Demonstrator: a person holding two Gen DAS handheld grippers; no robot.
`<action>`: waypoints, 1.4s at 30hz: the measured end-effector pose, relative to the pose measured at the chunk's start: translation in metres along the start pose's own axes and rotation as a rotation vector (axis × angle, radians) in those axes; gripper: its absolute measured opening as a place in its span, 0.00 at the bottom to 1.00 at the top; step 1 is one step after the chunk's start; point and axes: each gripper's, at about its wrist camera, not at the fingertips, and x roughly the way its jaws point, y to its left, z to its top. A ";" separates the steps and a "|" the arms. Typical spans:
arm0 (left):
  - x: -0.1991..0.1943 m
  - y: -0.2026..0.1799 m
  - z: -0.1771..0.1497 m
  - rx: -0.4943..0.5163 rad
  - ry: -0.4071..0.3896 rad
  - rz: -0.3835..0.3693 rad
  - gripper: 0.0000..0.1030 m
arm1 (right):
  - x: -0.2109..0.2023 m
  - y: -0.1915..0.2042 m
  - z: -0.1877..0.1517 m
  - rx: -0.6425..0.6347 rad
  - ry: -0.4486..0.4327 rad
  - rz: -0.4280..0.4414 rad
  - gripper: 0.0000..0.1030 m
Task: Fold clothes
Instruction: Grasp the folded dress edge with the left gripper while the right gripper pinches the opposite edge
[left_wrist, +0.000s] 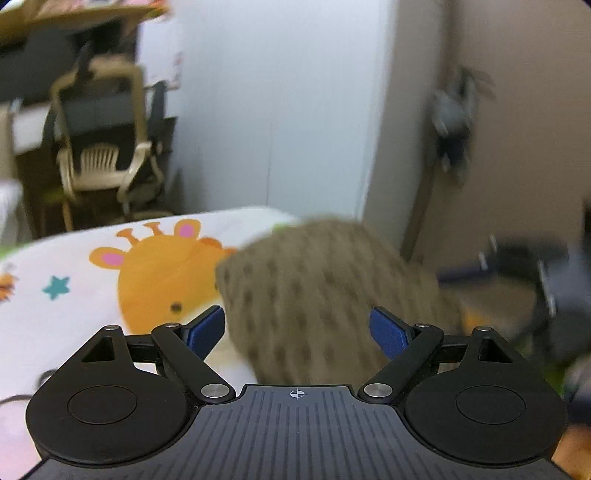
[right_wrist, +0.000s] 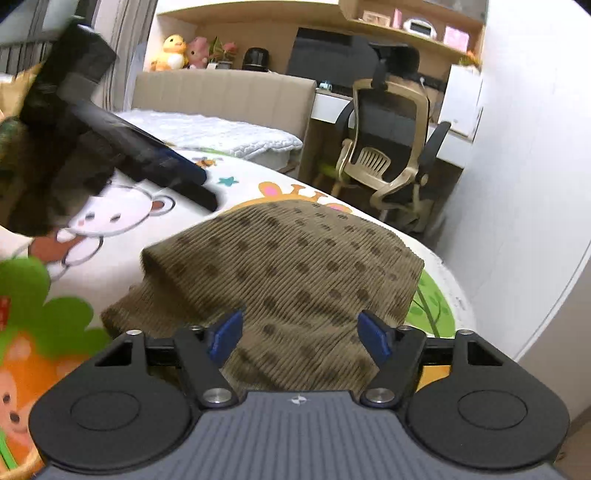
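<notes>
A brown ribbed garment (right_wrist: 295, 266) with dark spots lies folded on a cartoon-print bed sheet (right_wrist: 122, 218). In the left wrist view the same garment (left_wrist: 314, 291) looks blurred and covers part of an orange giraffe print. My right gripper (right_wrist: 300, 338) stands open just above the garment's near edge, blue pads wide apart. My left gripper (left_wrist: 297, 330) is open too, over the garment's left side. From the right wrist view the left gripper (right_wrist: 201, 184) hangs above the sheet, left of the garment. The right gripper (left_wrist: 480, 271) shows as a dark blur at the garment's right.
An office chair (right_wrist: 388, 147) stands at a desk past the foot of the bed. A white wardrobe (left_wrist: 280, 110) rises behind the mattress edge. A padded headboard (right_wrist: 221, 92) and a white quilt (right_wrist: 221, 129) lie at the back. Plush toys (right_wrist: 173, 51) sit on a shelf.
</notes>
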 end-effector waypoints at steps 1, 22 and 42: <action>-0.001 -0.007 -0.006 0.033 0.008 0.017 0.87 | 0.001 0.007 -0.003 -0.029 0.010 -0.003 0.63; 0.020 -0.057 -0.030 0.293 -0.044 0.206 0.25 | 0.010 0.037 -0.023 -0.209 -0.059 -0.284 0.10; -0.014 -0.065 -0.037 0.172 0.034 0.104 0.31 | -0.046 0.013 -0.019 0.055 -0.054 -0.022 0.09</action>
